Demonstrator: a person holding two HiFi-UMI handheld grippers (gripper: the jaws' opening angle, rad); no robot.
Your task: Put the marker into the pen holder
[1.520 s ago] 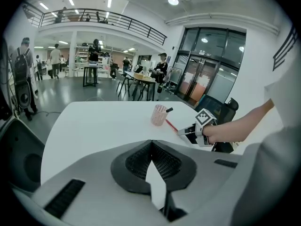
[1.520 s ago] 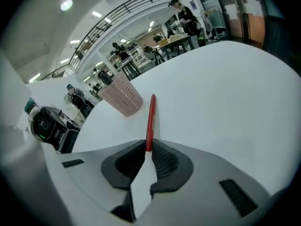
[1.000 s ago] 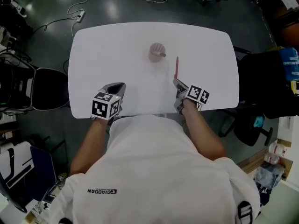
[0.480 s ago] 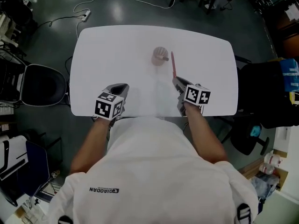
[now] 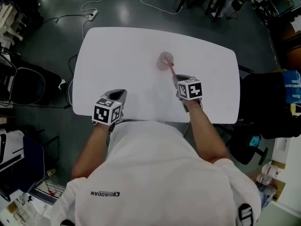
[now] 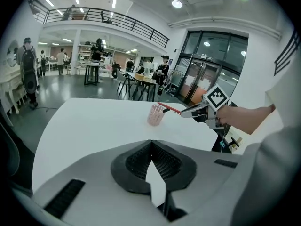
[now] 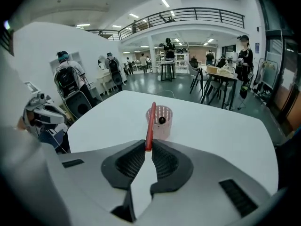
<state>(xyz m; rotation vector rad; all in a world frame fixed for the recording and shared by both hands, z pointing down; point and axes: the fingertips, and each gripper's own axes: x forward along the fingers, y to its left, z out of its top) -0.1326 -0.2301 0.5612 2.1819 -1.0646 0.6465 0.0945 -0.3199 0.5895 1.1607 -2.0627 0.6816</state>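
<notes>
Right claw (image 7: 147,148), clamped on the red marker (image 7: 150,124), should tip it upright above the pink pen holder (image 7: 162,122) near the counter's (image 7: 221,126) far edge before releasing; left claw (image 6: 151,145) closed, empty.

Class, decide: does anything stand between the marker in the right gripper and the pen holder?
Nothing visible does. The marker, clamped in the right gripper, points straight at the pen holder across the white table.
</notes>
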